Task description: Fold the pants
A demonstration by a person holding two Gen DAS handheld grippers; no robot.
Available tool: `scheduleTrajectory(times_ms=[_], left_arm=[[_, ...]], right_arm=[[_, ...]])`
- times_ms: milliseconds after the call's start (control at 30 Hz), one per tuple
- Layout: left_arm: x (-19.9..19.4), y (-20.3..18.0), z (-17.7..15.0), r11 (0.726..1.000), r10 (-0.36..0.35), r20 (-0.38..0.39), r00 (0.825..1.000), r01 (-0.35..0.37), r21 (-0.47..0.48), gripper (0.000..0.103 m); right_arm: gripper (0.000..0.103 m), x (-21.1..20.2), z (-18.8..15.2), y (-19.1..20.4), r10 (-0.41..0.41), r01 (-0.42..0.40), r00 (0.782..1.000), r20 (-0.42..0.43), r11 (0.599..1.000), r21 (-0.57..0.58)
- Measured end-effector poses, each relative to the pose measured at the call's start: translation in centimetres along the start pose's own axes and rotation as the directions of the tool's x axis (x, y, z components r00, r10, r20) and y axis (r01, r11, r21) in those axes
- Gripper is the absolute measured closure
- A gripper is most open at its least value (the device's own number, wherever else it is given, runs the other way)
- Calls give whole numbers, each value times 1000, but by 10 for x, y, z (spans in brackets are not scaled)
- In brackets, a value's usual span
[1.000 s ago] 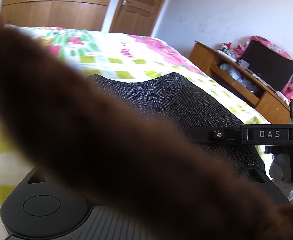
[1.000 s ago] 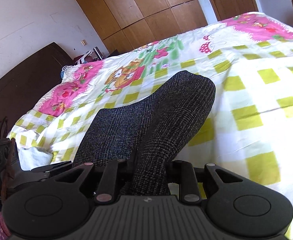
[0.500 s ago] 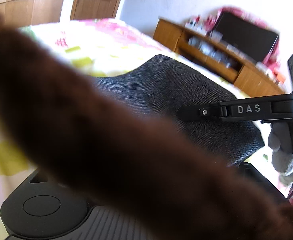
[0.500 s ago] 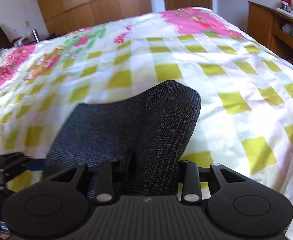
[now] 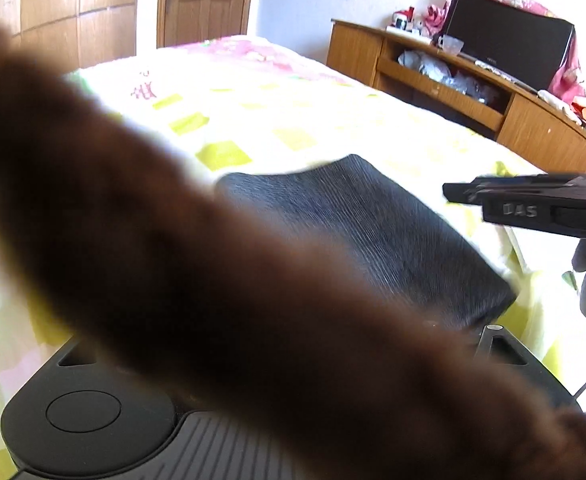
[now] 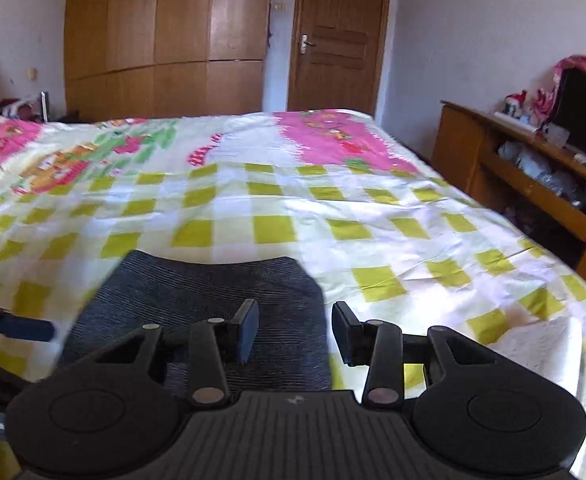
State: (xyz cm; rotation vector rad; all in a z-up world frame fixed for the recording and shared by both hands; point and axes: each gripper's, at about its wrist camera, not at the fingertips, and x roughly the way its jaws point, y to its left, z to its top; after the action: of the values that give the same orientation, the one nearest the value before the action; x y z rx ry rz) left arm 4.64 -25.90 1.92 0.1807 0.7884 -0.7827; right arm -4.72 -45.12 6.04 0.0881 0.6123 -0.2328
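Note:
The dark grey checked pants (image 6: pixel 213 304) lie folded into a flat block on the bed; they also show in the left wrist view (image 5: pixel 373 232). My right gripper (image 6: pixel 295 330) is open and empty, its fingers just above the near right edge of the pants. It also shows from the side in the left wrist view (image 5: pixel 533 200). A blurred brown fuzzy band (image 5: pixel 173 260) lies across the left wrist lens and hides my left gripper's fingers. A dark tip of the left gripper (image 6: pixel 17 328) shows left of the pants.
The bed (image 6: pixel 373 216) has a yellow-checked and pink floral sheet. A wooden TV stand (image 6: pixel 533 176) with a black screen stands to the right. A wardrobe (image 6: pixel 165 40) and a door (image 6: pixel 333 40) are behind the bed.
My right gripper has opened and let go of the pants. The raised fold of the pants has dropped flat onto the bed. Both cameras have swung toward the TV stand side.

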Motion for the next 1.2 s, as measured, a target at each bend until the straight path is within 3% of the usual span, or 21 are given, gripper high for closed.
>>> scheduleTrajectory(times_ms=[133,233,300,400,533,633,933,1200], left_arm=[[8,-5,3,1000,24,-10,1000,-24,0,15],[15,-7,0,1000,26,-28,999,-26,0,15],[19,-9,-4,1000,29,-43,999,-28,12,15],[27,-12,-10,1000,22,-80,997,-20,24,14],[30,-17,-15,1000,-4,-119,993,7,26,14],[26,-23,-18,999,8,-121,993,-2,52,13],[-3,-23,-28,1000,11,-108,994,-9,18,12],[-44,-33,-35,1000,7,-52,999,-6,30,3]], right_arm=[[50,1,-27,5,92,-87,993,-68,994,71],[52,24,-47,-5,24,-7,989,-148,994,109],[70,38,-54,-18,-4,31,984,-176,988,152],[81,43,-55,-26,-50,77,982,-180,987,143],[81,43,-51,-27,-76,107,978,-192,983,152],[78,23,-48,-16,-99,119,984,-148,984,132],[72,-39,-64,19,7,15,993,-121,983,182],[64,-90,-66,48,42,-29,998,-56,979,203]])
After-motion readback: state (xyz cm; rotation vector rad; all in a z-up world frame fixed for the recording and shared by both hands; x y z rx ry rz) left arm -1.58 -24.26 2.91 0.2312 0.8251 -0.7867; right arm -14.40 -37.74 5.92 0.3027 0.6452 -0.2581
